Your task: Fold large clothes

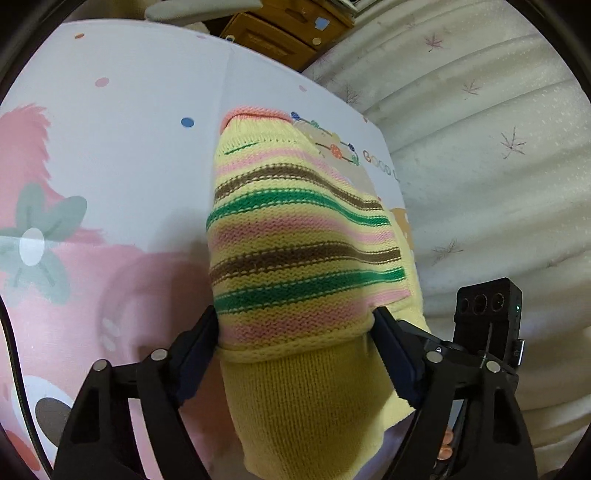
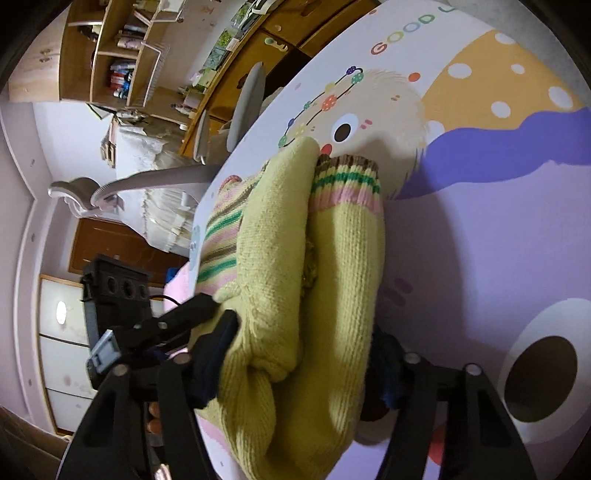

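Observation:
A yellow knit sweater with pink, brown and green stripes lies bunched on a cartoon-printed mat. My left gripper is shut on a thick fold of it, fingers pressing both sides. In the right wrist view the sweater shows a plain yellow body and a striped cuff. My right gripper is shut on its thick near fold. The other gripper shows at the left, close beside it.
The mat has purple, orange and pink prints. A white quilted bedcover lies right of the mat. Wooden drawers stand beyond it. Shelves, a grey chair and a door show at the left.

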Action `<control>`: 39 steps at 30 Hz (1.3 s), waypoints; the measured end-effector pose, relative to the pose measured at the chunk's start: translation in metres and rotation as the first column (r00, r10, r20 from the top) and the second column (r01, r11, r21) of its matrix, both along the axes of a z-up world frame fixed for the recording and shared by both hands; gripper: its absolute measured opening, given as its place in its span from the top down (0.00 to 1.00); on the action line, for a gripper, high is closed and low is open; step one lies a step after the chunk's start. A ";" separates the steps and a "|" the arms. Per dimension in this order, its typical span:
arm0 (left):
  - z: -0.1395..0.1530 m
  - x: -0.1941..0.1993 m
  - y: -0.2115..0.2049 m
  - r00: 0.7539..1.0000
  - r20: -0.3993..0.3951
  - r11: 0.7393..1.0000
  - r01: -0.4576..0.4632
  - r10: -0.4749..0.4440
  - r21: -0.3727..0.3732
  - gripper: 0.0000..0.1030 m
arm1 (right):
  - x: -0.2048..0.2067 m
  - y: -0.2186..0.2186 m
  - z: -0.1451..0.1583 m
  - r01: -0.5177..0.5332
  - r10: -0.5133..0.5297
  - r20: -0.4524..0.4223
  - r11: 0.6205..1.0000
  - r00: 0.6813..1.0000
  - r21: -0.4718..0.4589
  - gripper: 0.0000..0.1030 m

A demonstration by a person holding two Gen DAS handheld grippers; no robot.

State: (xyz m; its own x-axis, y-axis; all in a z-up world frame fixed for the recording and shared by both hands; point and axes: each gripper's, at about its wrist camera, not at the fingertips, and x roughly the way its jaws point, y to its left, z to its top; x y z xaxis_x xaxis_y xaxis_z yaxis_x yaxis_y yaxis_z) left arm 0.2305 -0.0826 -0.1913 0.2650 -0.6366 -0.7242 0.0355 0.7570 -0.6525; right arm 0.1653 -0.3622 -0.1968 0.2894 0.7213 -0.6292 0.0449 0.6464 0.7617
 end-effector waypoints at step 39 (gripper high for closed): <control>0.137 -0.029 0.101 0.974 0.225 0.919 -0.090 0.001 0.384 0.44 | 0.014 0.160 0.133 -0.130 0.213 0.243 0.940 0.946 -0.317 0.63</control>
State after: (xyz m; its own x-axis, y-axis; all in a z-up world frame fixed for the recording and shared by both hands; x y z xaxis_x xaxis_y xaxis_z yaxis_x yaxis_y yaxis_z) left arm 0.2015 0.0182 -0.0544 0.4649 -0.2987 -0.8335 0.1013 0.9531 -0.2851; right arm 0.1791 -0.2019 -0.0641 0.3663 0.5709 -0.7348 -0.2672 0.8209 0.5046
